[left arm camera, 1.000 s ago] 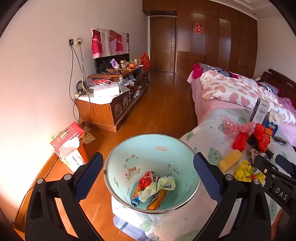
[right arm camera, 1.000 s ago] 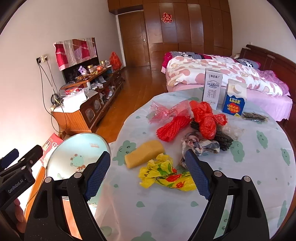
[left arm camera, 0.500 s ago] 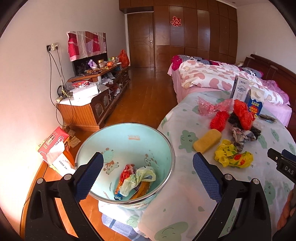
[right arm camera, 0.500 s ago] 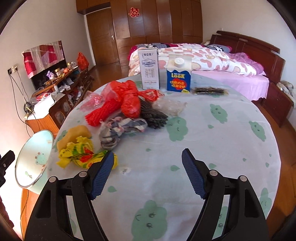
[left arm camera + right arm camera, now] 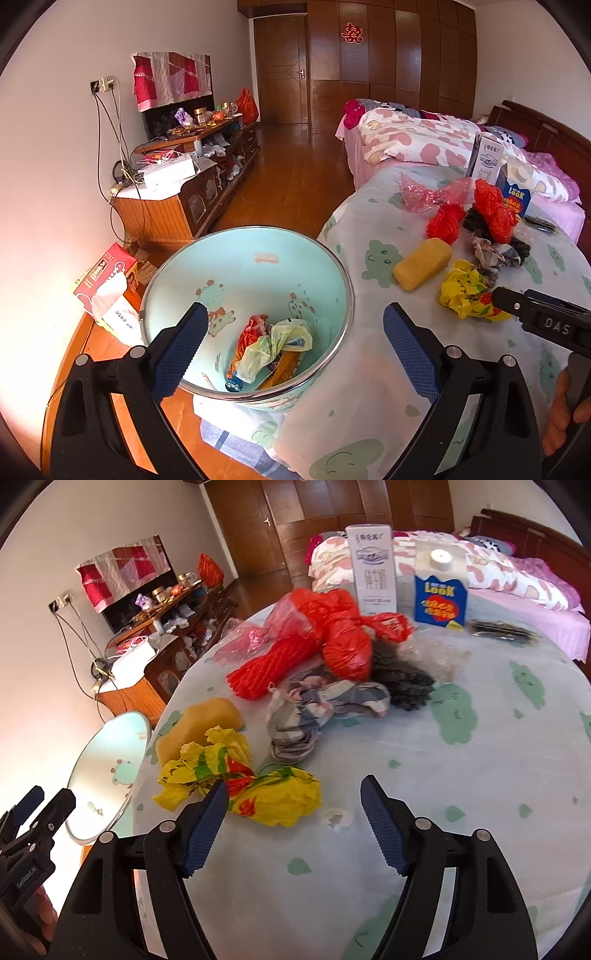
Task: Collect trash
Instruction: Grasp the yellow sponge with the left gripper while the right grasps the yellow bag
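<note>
A pale green bin stands at the table's left edge with several crumpled wrappers in its bottom. My left gripper hovers over its mouth, open and holding nothing. On the round table lie a crumpled yellow wrapper, a yellow sponge, a red net bundle, a red plastic bag, a checked cloth and a dark mesh wad. My right gripper is open low over the table, its left fingertip at the yellow wrapper's near edge. A small white scrap lies between its fingers, untouched.
Two cartons, one white and one blue, stand at the table's far side beside a dark packet. A bed lies behind the table. A cluttered wooden cabinet lines the left wall, with a red tissue box on the floor.
My right gripper swung right across the table and sank closer to the yellow wrapper. My left gripper dropped lower over the bin, which slid left in its view.
</note>
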